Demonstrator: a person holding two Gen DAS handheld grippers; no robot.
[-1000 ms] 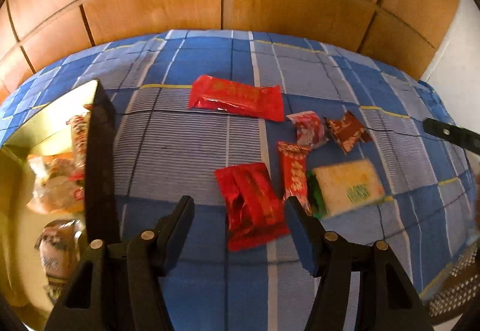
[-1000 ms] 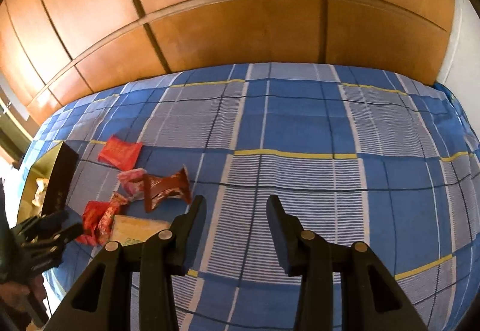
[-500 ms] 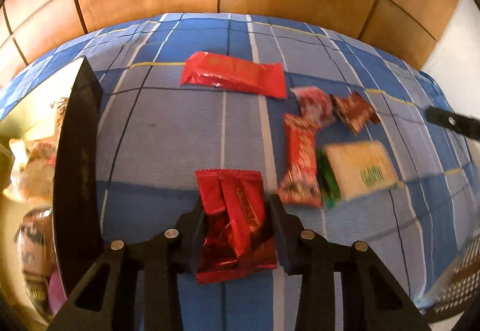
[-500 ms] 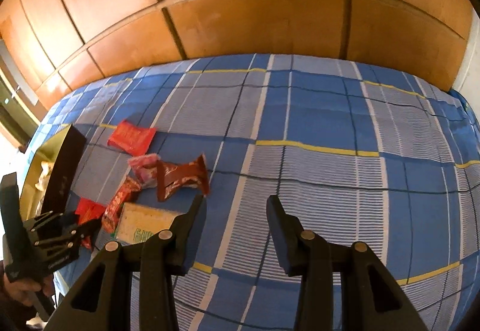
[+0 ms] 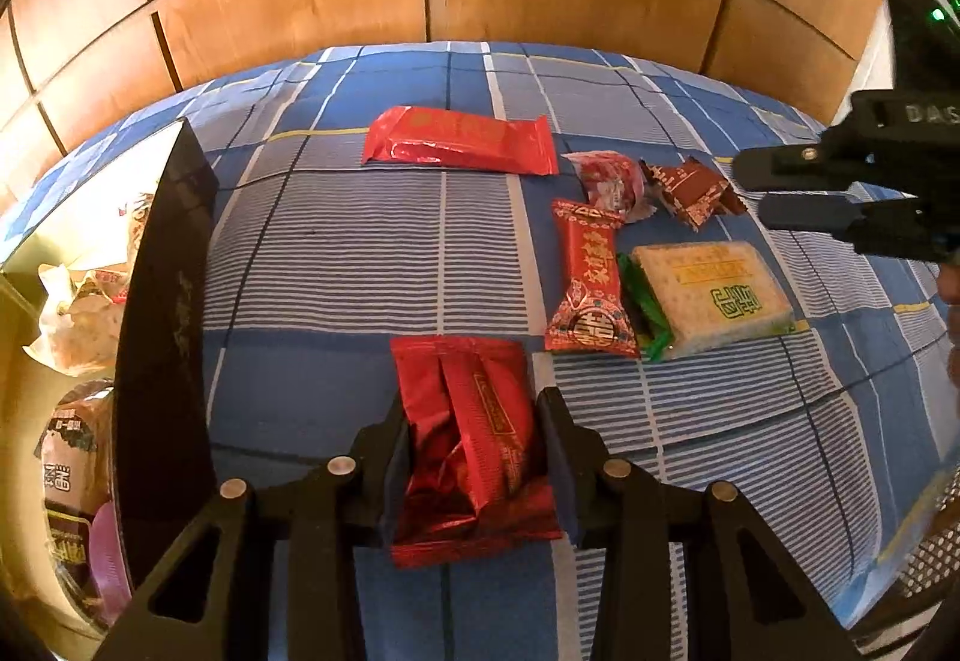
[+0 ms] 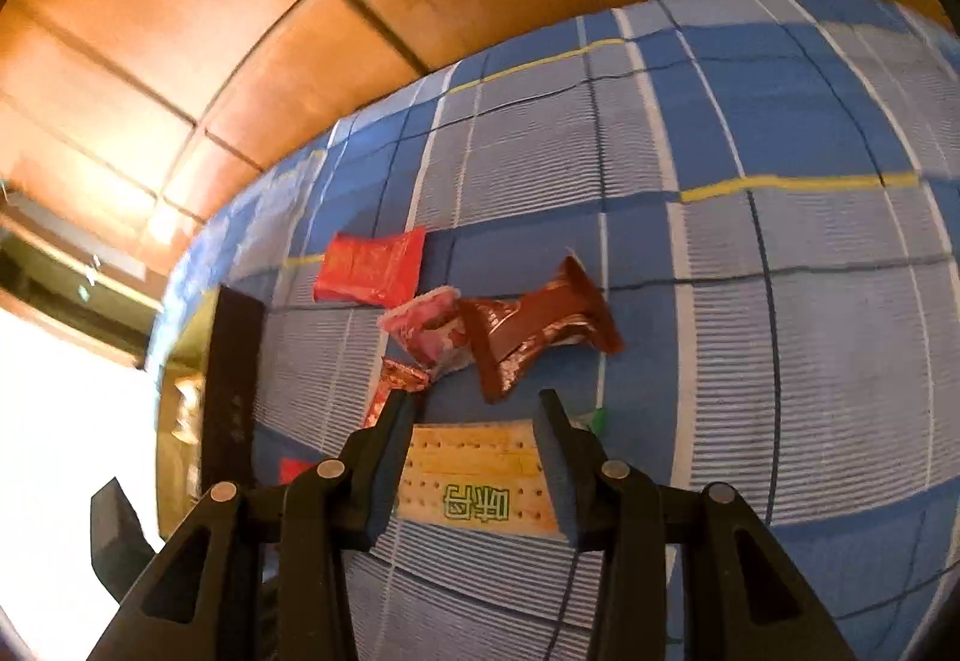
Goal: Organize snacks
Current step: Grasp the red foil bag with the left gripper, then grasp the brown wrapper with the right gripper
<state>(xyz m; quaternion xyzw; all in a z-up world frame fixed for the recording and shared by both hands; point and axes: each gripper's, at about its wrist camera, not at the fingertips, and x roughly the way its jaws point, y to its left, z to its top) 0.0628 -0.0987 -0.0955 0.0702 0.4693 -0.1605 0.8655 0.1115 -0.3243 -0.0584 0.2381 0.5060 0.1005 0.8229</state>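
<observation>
Left wrist view: my left gripper (image 5: pixel 474 424) pinches the red foil packet (image 5: pixel 471 439), long axis running along the fingers | box (image 5: pixel 162 337) just left | right gripper (image 6: pixel 477 427) open, straddling the cracker pack (image 6: pixel 474 481) on the bed; not closed yet

Crinkled red snack packet (image 5: pixel 474 439), flat on plaid cloth (image 5: pixel 360 253)

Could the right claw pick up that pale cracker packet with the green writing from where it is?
Probably yes. The right claw is open and the cracker packet lies flat between its fingers, nothing over it. The green wrapper and red candy sit just beside it.
</observation>
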